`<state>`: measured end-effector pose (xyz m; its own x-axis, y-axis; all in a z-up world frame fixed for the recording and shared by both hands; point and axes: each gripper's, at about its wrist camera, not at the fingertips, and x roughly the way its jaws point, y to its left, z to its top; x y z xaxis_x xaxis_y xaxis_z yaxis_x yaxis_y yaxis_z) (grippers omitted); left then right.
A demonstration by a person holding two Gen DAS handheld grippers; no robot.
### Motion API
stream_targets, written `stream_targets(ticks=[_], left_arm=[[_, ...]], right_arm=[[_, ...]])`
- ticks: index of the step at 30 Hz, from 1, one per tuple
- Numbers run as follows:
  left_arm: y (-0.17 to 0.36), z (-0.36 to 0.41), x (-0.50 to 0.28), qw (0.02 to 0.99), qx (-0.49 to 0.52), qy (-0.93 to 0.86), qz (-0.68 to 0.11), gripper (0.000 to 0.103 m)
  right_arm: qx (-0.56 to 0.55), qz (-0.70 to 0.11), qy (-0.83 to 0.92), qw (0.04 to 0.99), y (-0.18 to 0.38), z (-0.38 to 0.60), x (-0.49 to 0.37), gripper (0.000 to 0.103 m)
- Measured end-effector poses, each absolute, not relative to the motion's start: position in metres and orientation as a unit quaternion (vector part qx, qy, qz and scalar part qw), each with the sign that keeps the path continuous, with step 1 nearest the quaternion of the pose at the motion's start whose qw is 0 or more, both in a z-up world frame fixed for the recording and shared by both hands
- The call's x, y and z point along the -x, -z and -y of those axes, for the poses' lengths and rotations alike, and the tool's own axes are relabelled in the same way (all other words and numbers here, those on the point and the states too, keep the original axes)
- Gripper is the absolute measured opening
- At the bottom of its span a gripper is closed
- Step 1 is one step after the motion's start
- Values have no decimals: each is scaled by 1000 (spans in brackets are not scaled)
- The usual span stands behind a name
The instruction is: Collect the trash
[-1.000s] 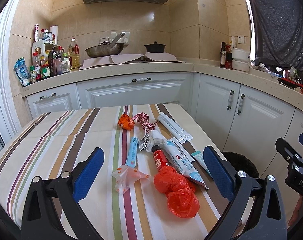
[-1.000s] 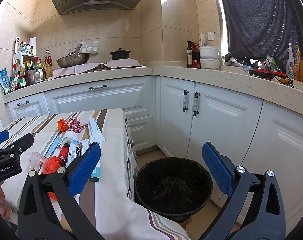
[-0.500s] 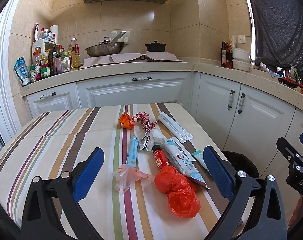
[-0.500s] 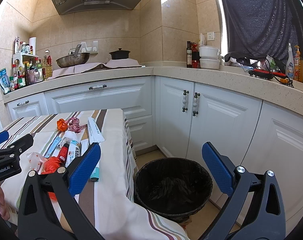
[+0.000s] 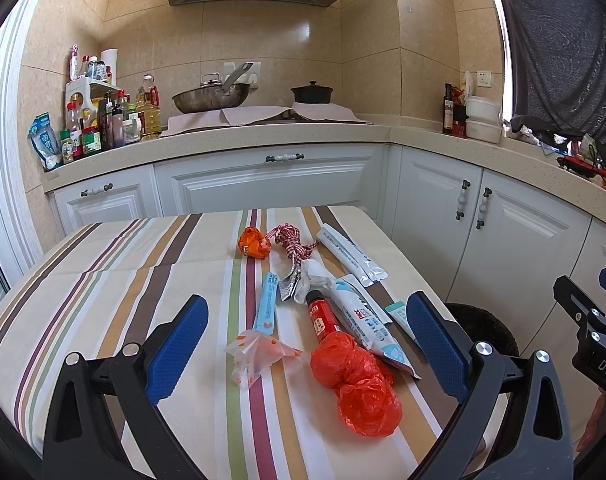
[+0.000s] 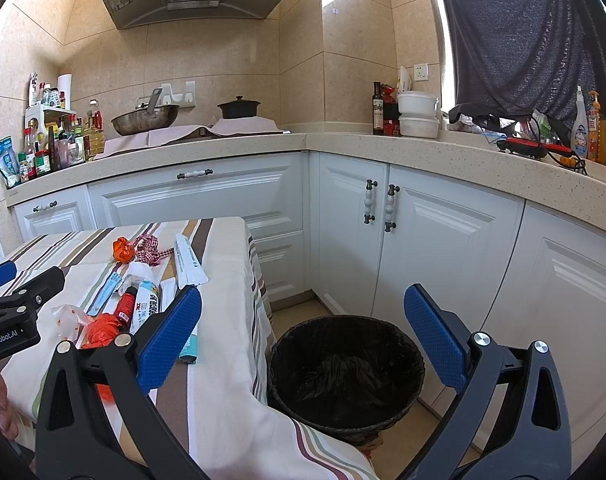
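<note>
Trash everywhere on our bench (image 5: 103,264); left tool (image 5: 303,344) gapes wide and empty, so we drop squarely over the red bag (image 5: 355,384), pinch its bulk.

Trash bin (image 5: 483,328) mostly behind the table (image 5: 103,272) edge; package print unreadable.

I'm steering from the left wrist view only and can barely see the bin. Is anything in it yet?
Observer: The right wrist view looks into the bin: a black liner, no trash visible inside.
Operator: Where is it relative to the table?
Observer: On the floor, right beside the table edge where the cloth hangs down.
Operator: Is the right gripper holding anything?
Observer: No, the right gripper has its jaws wide open and empty, above the bin.
</note>
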<state>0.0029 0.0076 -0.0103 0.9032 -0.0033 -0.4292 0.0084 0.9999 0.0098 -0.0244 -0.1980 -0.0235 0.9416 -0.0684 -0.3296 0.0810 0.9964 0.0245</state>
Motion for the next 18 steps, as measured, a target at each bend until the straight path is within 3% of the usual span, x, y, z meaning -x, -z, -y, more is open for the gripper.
stream_targets(ticks=[18], left_arm=[[10,-10,-3,975,-5,3,-222,97]], right_arm=[[-17,-168,39,985,22,201,25,99]])
